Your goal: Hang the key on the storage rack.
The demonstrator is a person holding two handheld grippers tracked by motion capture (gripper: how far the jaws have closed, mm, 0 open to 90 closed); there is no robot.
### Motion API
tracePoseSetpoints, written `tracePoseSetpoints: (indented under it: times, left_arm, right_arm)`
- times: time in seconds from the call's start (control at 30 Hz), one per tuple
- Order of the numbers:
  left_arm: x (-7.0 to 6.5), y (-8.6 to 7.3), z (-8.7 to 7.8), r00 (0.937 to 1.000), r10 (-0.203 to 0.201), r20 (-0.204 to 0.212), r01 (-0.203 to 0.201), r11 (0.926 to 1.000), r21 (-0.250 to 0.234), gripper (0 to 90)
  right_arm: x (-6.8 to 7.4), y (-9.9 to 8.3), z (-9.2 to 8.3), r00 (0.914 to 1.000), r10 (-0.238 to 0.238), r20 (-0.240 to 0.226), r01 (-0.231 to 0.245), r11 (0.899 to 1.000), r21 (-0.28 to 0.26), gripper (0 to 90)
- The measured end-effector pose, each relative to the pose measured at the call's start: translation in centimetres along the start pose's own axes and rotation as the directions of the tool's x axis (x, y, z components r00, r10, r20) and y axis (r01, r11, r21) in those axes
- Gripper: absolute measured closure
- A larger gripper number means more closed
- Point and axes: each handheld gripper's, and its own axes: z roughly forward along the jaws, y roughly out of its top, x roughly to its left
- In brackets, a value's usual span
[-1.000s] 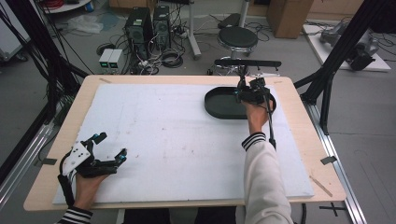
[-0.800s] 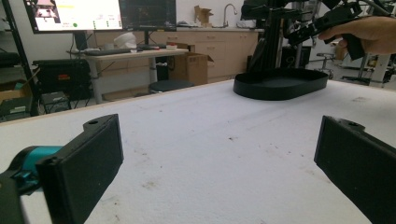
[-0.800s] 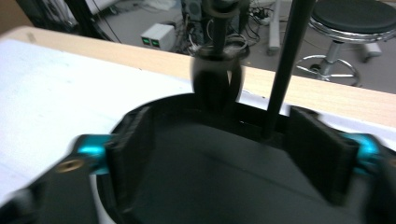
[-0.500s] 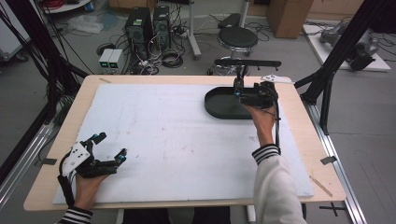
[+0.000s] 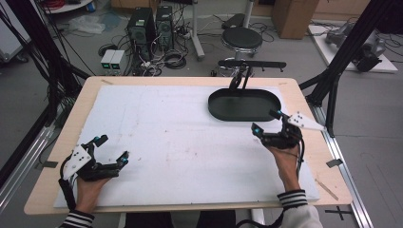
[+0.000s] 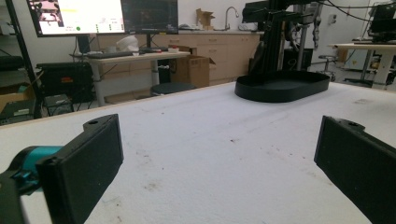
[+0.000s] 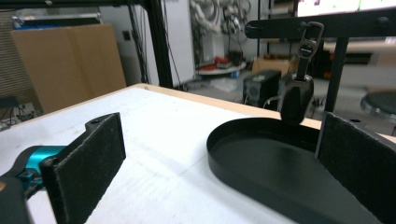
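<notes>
We have drawn our right gripper (image 5: 266, 121) back from the black tray (image 5: 243, 105), its fingers just opened wide and empty. The key fob (image 7: 297, 97) hangs on the rack, so hanging looks done. Our left gripper (image 5: 111, 148) rests open and empty on the desk (image 5: 190, 142).

On the counter (image 5: 62, 190) lies a white mat (image 5: 180, 142). A tray (image 5: 244, 105) sits on the mat's far right part. Behind the tray stands a rack (image 5: 252, 64), from which a key fob (image 7: 297, 99) hangs over the tray's far rim.
</notes>
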Motion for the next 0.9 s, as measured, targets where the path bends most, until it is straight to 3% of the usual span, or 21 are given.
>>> tracePoseSetpoints:
  times: [0.07,0.17,0.23,0.37,0.43,0.5,0.7,0.9]
  left_arm:
    - [0.0,0.0,0.0,1.0,0.0,0.0,0.0,1.0,-0.001,1.7]
    - [0.0,0.0,0.0,1.0,-0.002,0.0,0.002,1.0,-0.003,1.7]
    - [0.0,0.0,0.0,1.0,-0.001,0.001,0.001,1.0,-0.003,1.7]
    - [0.0,0.0,0.0,1.0,-0.003,0.001,0.003,0.9999,-0.011,1.7]
    - [0.0,0.0,-0.1,1.0,-0.003,0.0,0.003,0.9999,-0.013,1.7]
    - [0.0,0.0,-0.1,1.0,-0.004,0.002,0.004,0.9999,-0.013,1.7]
    - [0.0,0.0,-0.1,1.0,-0.005,0.003,0.005,0.9999,-0.013,1.7]
    - [0.0,0.0,-0.1,1.0,-0.003,0.003,0.003,0.9999,-0.012,1.7]
  right_arm:
    - [0.4,-1.1,-1.1,0.9996,-0.028,0.009,0.029,1.0,-0.014,0.3]
    - [0.7,-2.4,-2.3,1.0,-0.006,0.004,0.006,0.999,-0.052,0.3]
    - [0.9,-3.2,-2.9,0.9997,-0.014,0.021,0.015,0.998,-0.064,0.3]
    - [1.2,-4.6,-3.4,0.9982,-0.005,0.059,0.011,0.995,-0.1,0.3]
    - [1.2,-5.1,-3.5,0.9978,0.018,0.064,-0.011,0.993,-0.121,0.3]
    - [1.2,-5.5,-3.4,0.9977,0.012,0.066,-0.004,0.992,-0.128,0.3]
    - [1.6,-6.4,-2.9,0.9961,-0.009,0.088,0.015,0.998,-0.062,0.3]
    - [1.5,-6.7,-2.9,0.9978,-0.005,0.065,0.009,0.998,-0.066,0.3]
